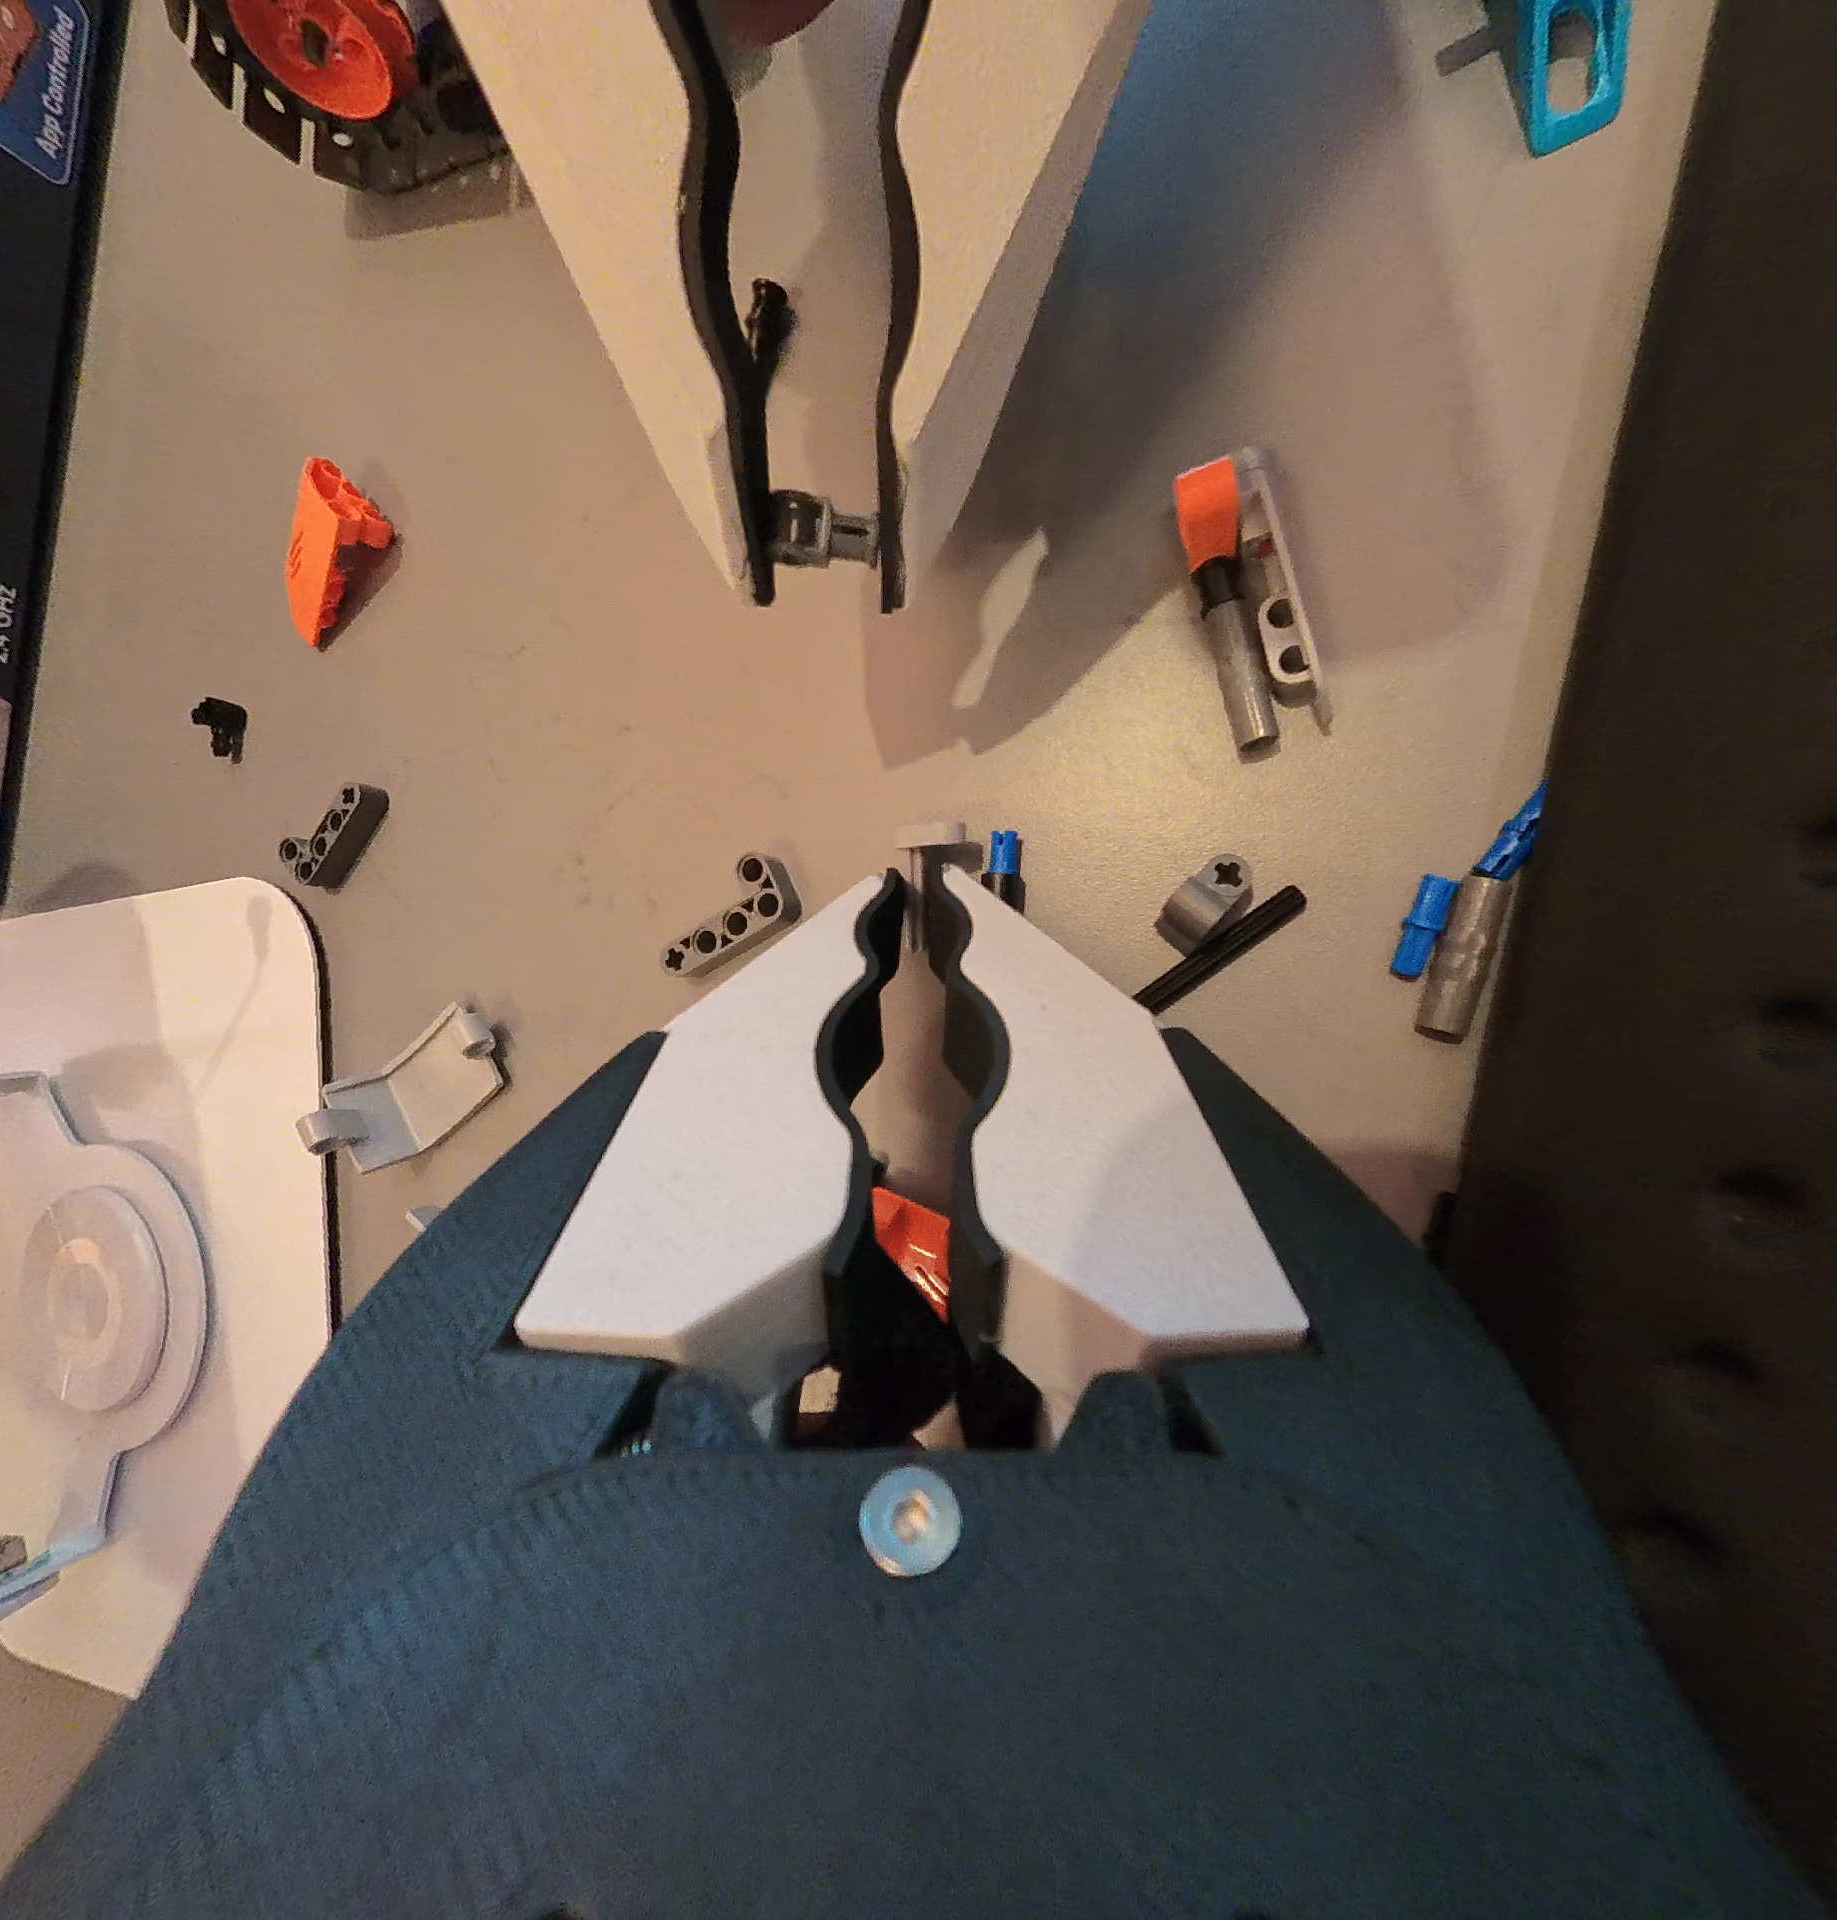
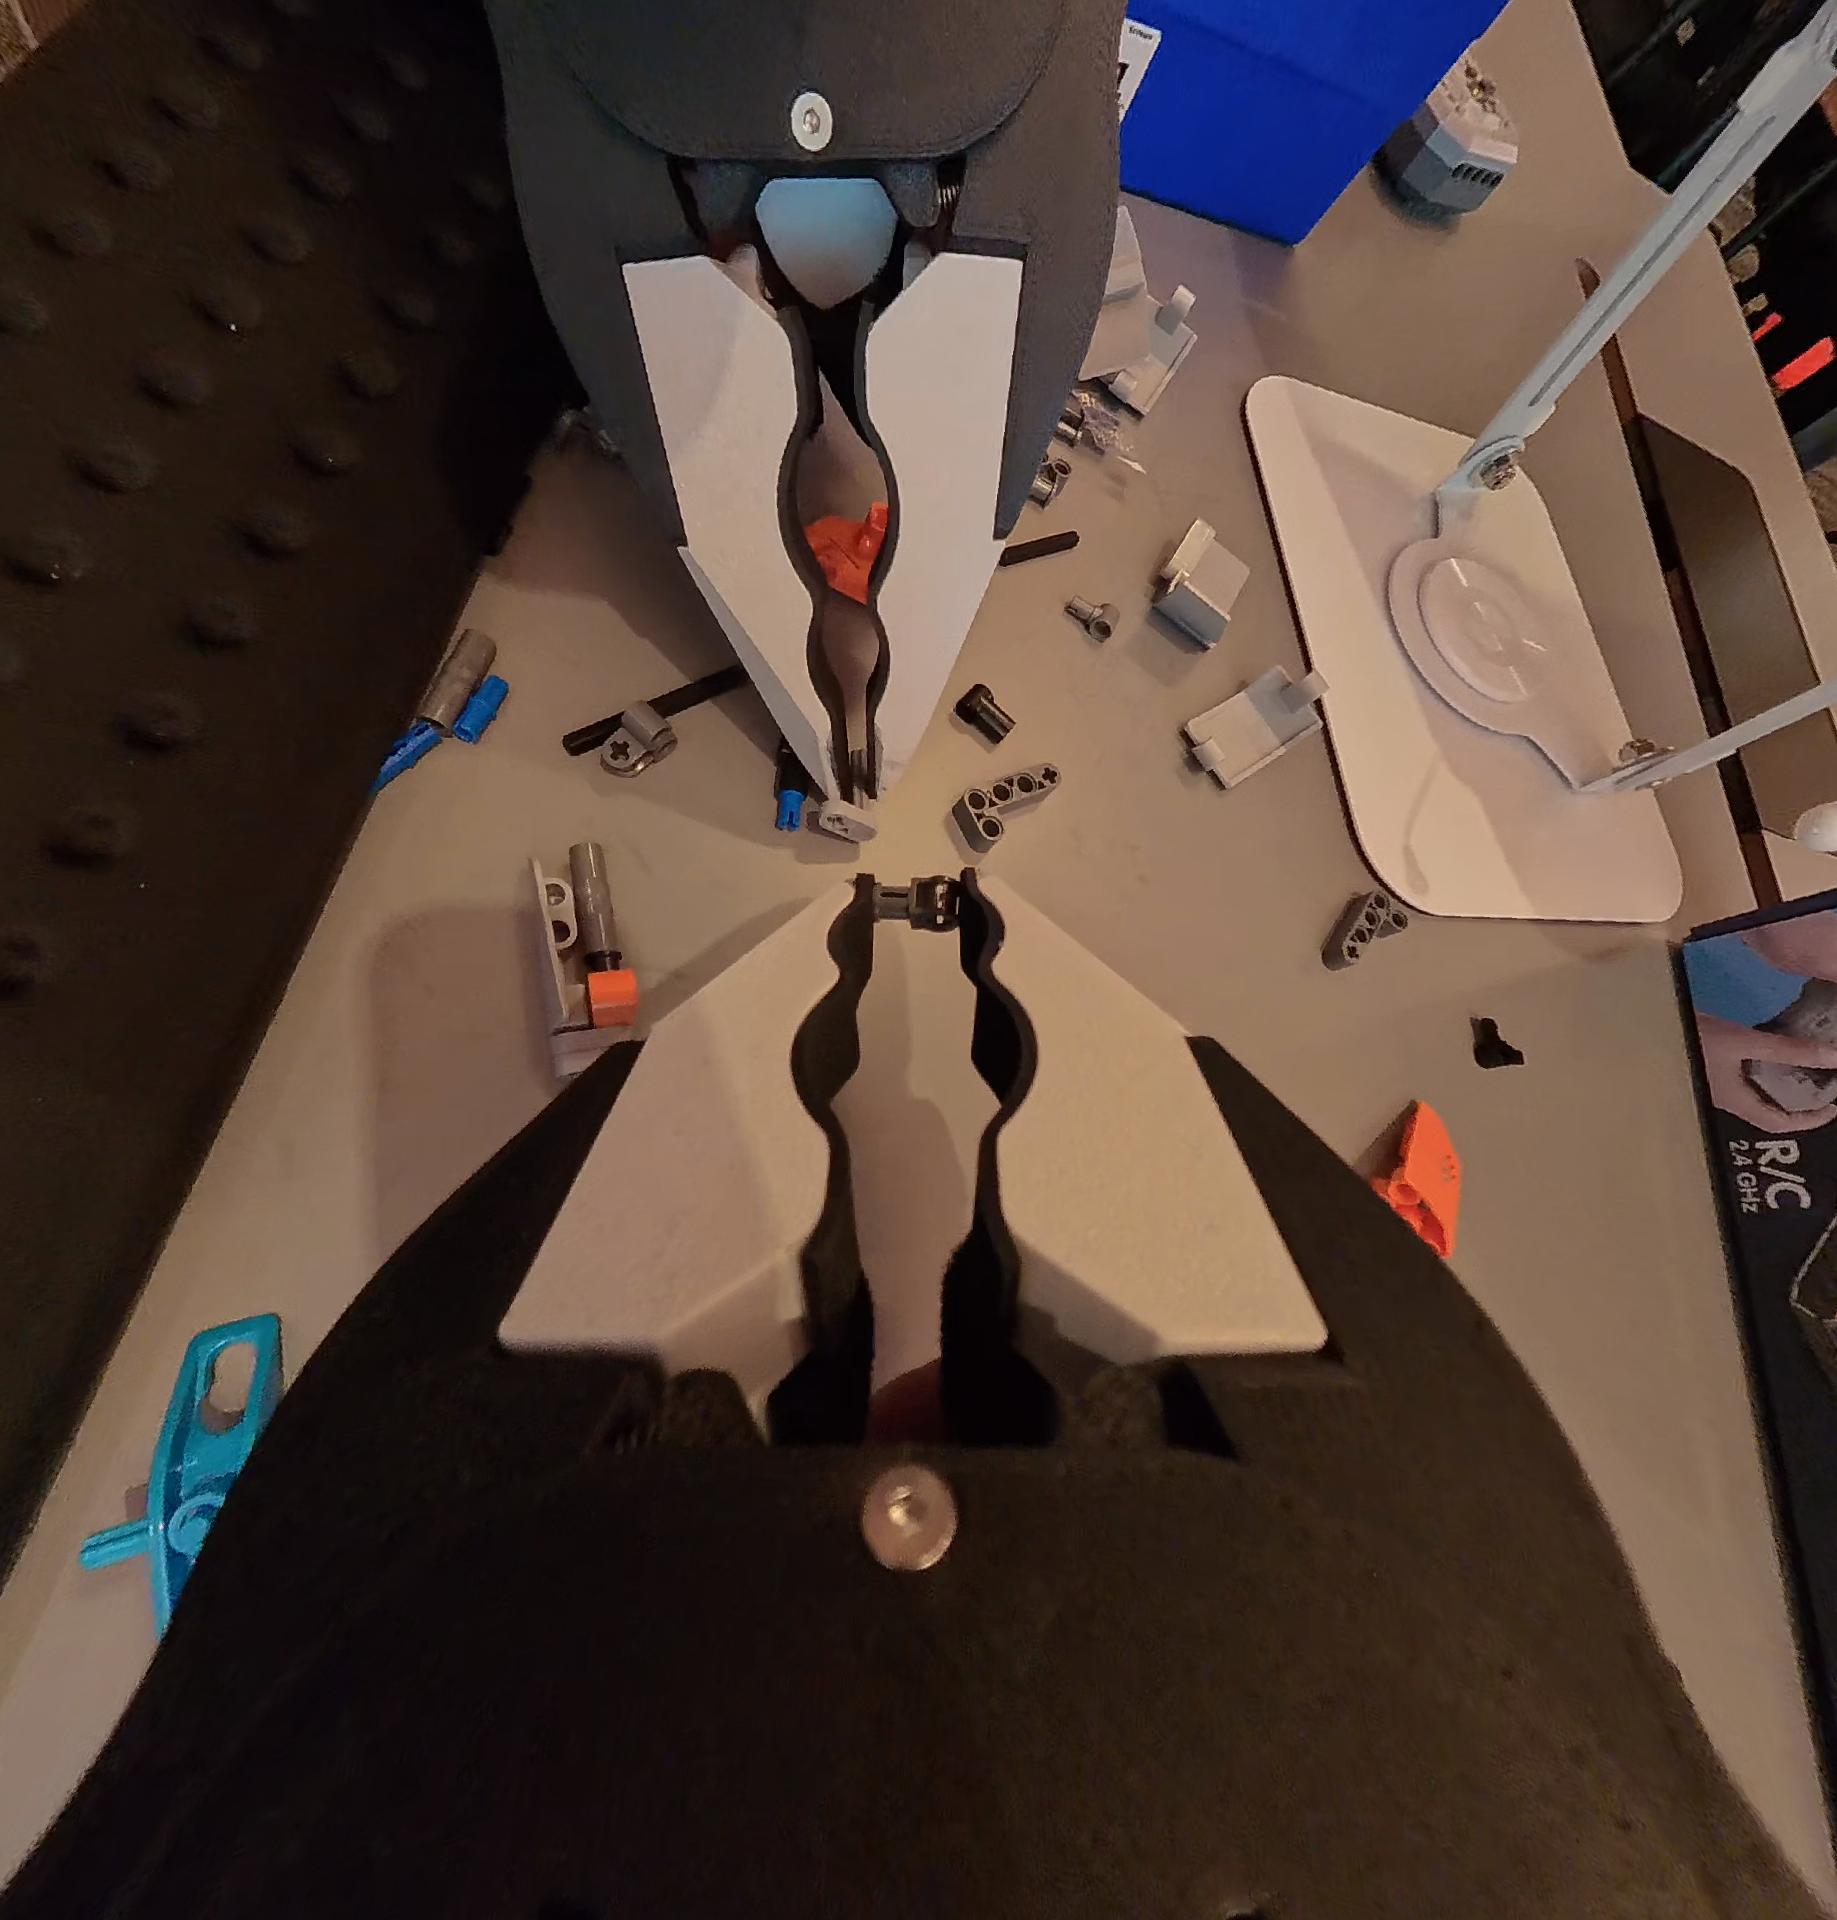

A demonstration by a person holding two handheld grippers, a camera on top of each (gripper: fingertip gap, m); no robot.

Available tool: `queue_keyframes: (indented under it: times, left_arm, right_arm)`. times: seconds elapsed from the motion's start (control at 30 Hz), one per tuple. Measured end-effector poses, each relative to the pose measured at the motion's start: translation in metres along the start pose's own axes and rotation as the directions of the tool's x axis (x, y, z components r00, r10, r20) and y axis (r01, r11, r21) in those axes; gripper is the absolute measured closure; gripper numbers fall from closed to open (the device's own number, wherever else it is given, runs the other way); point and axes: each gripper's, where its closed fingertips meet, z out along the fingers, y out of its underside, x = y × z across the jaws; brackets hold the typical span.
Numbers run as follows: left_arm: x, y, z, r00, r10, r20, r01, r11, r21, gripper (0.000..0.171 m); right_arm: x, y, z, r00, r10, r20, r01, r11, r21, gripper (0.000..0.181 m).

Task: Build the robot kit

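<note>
Now my left gripper [image 1: 919, 883] pinched tight on a light grey pin [image 1: 929, 844], tips low over the beige table [image 1: 602, 727]; just beyond, my right gripper [image 2: 909, 896] clamped on a dark grey connector [image 2: 912, 900], tips facing, apart; farther, tracked orange wheel [image 1: 316, 62].

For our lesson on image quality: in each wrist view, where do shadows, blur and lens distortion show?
Left wrist view: warm light, the right hand-held gripper throws a hard shadow on the table; the dark padded surface at the right edge is smeared. Right wrist view: wide-angle bending curves the white board; the right hand-held gripper's own body is soft-focused.
</note>
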Motion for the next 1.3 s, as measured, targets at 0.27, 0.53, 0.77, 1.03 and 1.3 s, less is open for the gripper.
queue_keyframes:
  times: [0.27, 0.53, 0.77, 1.03, 1.3]
  left_arm:
    - [0.0012, 0.0006, 0.0019, 1.0, 0.004, -0.001, -0.004, 1.0, -0.004, 0.169]
    - [0.0024, -0.001, 0.003, 1.0, 0.011, 0.001, -0.011, 1.0, -0.004, 0.168]
    - [0.0017, -0.0009, 0.003, 1.0, 0.01, 0.005, -0.01, 1.0, -0.001, 0.169]
    - [0.0014, -0.0008, 0.0033, 1.0, 0.005, 0.003, -0.005, 1.0, 0.003, 0.169]
    - [0.001, -0.0011, 0.0036, 1.0, 0.003, 0.005, -0.003, 1.0, 0.006, 0.168]
  right_arm:
    - [0.0001, 0.0008, 0.0001, 1.0, 0.002, -0.001, -0.002, 1.0, -0.002, 0.168]
    - [-0.0026, 0.0014, 0.003, 1.0, 0.0, 0.01, 0.0, 1.0, -0.006, 0.168]
    - [-0.0018, 0.0018, 0.0024, 1.0, 0.002, 0.008, -0.002, 1.0, -0.006, 0.168]
    - [-0.001, 0.002, 0.0017, 1.0, 0.003, 0.006, -0.003, 1.0, -0.005, 0.168]
    - [-0.0004, 0.0031, 0.002, 1.0, 0.005, 0.007, -0.005, 1.0, -0.006, 0.168]
